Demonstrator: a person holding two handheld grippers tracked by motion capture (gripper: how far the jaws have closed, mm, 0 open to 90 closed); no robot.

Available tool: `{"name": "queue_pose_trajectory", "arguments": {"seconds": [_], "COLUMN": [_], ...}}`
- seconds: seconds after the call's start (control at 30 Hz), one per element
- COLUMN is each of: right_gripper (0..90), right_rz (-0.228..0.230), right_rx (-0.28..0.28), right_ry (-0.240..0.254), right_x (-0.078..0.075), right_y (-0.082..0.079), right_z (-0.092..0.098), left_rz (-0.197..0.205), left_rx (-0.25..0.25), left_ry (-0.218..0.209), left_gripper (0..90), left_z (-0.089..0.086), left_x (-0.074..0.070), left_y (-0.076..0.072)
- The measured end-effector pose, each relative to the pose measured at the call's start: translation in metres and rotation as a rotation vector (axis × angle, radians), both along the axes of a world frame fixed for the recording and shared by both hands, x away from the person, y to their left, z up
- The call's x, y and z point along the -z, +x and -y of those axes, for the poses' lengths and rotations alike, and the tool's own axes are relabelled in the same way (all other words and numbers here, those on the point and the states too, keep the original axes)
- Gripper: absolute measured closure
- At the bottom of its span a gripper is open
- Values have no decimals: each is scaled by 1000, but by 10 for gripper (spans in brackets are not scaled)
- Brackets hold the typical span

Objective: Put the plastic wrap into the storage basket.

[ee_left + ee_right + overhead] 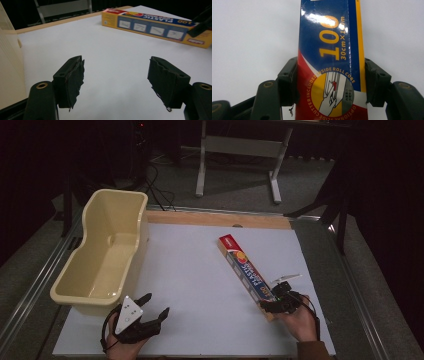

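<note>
- Blue and yellow cardboard, a long box [243, 269] of plastic wrap, lies slantwise on the right half of the white table [200, 270], its red end toward the far side and its near end in my right gripper [281, 301].
- My right gripper pinches that near end: in the right gripper view both pads press flat against the long sides of the box [332, 62], one on each side, with the printed face turned up between them.
- The rest of the box rests on the table, stretching away from my right hand toward the far left.
- My left gripper [150, 312] sits at the near left of the table with its jaws spread wide and nothing between them; the left gripper view shows bare white table [112, 62] between the two pads.
- A cream plastic tub [102, 255] stands on the left edge of the table, just beyond my left gripper, and it looks empty inside.
- The box and the tub are well apart, with open table between them.
- From my left gripper the box [155, 27] shows across the table, far and to the right.
</note>
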State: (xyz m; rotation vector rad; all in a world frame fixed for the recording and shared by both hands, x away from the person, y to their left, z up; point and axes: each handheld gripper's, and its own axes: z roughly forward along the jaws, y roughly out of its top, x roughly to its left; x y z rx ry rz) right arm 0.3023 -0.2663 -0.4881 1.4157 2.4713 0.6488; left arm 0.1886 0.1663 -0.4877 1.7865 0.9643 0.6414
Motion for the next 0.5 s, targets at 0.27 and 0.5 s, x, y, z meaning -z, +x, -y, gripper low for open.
{"name": "queue_pose_trajectory", "arguments": {"seconds": [0.27, 0.5], "right_gripper": [386, 386], "right_rz": [-13, -53], "right_rx": [10, 5], "right_ry": [-5, -35], "right_x": [-2, -5], "right_y": [-23, -41], "right_z": [49, 80], "left_rz": [0, -1], "left_rx": [3, 1], "left_ry": [4, 1], "left_gripper": [287, 287], "left_z": [1, 1], "left_x": [0, 1], "left_y": [0, 0]}}
